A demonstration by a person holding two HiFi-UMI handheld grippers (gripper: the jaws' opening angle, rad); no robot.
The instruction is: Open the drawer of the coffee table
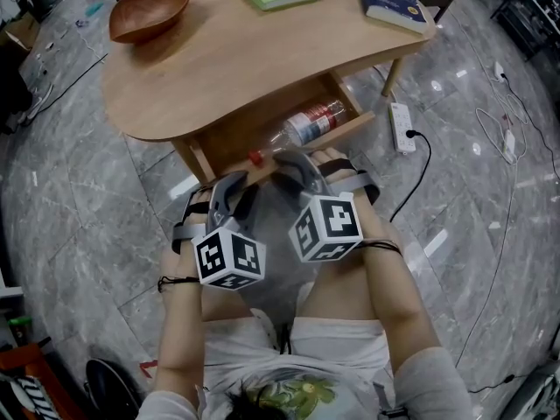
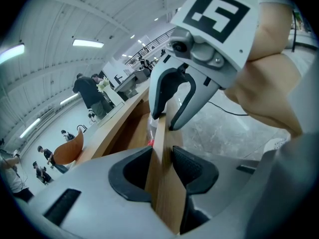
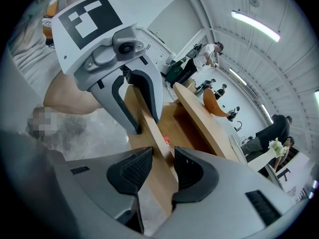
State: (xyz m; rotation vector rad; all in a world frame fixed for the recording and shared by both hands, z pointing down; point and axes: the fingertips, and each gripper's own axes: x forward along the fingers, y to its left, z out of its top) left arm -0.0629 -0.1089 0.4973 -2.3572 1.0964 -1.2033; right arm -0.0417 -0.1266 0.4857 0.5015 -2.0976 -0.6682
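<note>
Presently, left gripper (image 2: pixel 160 166) jaws are clamped on the top edge of the drawer front (image 1: pixel 352 128); right gripper (image 3: pixel 163 166) jaws grip the same edge just beside. The drawer (image 1: pixel 247 135) stands pulled partly out from under the desk (image 1: pixel 262 51), a plastic bottle (image 1: pixel 308 126) lying inside.

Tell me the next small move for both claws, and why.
Probably open both claws and draw back. The left claw and right claw each clamp the drawer front, which already stands well out from the coffee table, with the bottle inside exposed.
</note>
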